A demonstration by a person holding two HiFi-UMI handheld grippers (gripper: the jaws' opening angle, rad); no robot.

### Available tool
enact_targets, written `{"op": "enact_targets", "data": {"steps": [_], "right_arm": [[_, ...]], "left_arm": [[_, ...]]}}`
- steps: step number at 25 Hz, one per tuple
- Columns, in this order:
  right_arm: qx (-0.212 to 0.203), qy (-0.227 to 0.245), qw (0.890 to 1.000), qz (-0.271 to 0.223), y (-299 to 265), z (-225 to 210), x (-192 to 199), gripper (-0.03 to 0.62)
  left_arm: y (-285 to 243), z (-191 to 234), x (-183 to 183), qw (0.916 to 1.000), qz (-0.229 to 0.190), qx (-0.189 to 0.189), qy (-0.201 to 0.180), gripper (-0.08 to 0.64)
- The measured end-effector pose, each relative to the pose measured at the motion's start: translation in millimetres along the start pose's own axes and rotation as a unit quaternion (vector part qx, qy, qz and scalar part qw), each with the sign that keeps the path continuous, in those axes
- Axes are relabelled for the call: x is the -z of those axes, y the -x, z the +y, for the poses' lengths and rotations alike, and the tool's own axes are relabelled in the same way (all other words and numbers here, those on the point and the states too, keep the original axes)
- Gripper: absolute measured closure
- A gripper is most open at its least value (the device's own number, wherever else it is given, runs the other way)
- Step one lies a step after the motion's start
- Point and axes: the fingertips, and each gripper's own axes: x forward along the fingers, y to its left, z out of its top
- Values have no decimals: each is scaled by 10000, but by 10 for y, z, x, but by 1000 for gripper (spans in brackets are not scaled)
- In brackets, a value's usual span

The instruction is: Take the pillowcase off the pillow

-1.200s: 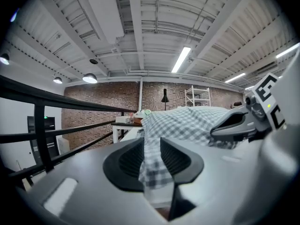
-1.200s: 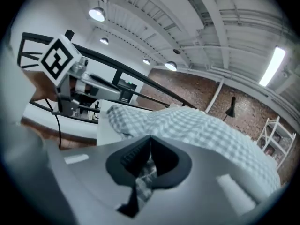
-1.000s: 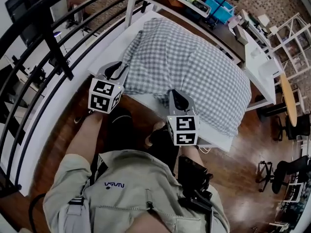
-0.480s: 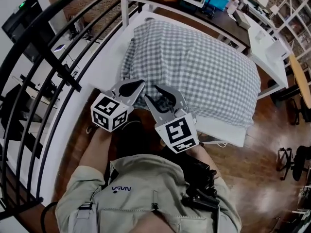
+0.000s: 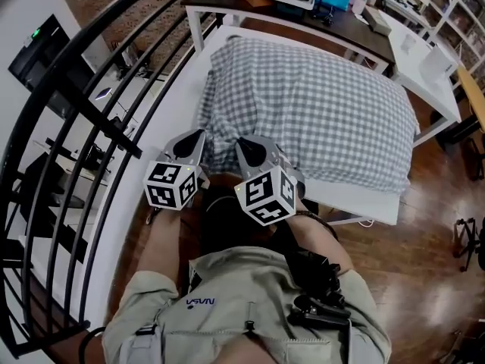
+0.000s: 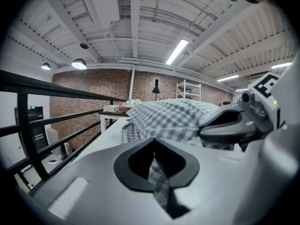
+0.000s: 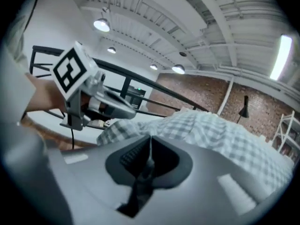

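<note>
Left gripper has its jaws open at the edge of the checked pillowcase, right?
Not open. The left gripper has its jaws shut on the edge of the checked pillowcase; the left gripper view shows fabric pinched between them.

Brick wall (image 6: 93,81) ahead of you.
Black railing (image 5: 98,114) on your left, wooden floor (image 5: 409,279) underfoot, strip light (image 6: 177,51) overhead.

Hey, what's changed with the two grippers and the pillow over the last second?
The right gripper slid left along the near edge of the pillowcase to beside the left gripper. Its jaws opened, have just been closing, and now pinch the fabric. The left gripper clamped onto the same corner. The pillowcase remains on, lying on the table.
</note>
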Motion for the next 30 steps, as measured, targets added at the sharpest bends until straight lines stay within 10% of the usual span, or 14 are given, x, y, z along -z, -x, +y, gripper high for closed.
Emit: {"op": "enact_targets", "data": {"steps": [11, 17, 30], "right_arm": [[920, -1204, 9829, -1052, 747, -567, -119, 586], [376, -1254, 9886, -747, 684, -296, 161, 586], [125, -1358, 9885, -648, 610, -69, 283, 586]], "left_arm": [[32, -422, -150, 9959, -79, 888, -148, 503], [31, -453, -485, 9965, -359, 663, -359, 478], [-132, -554, 194, 9889, 925, 1008, -580, 358]]}}
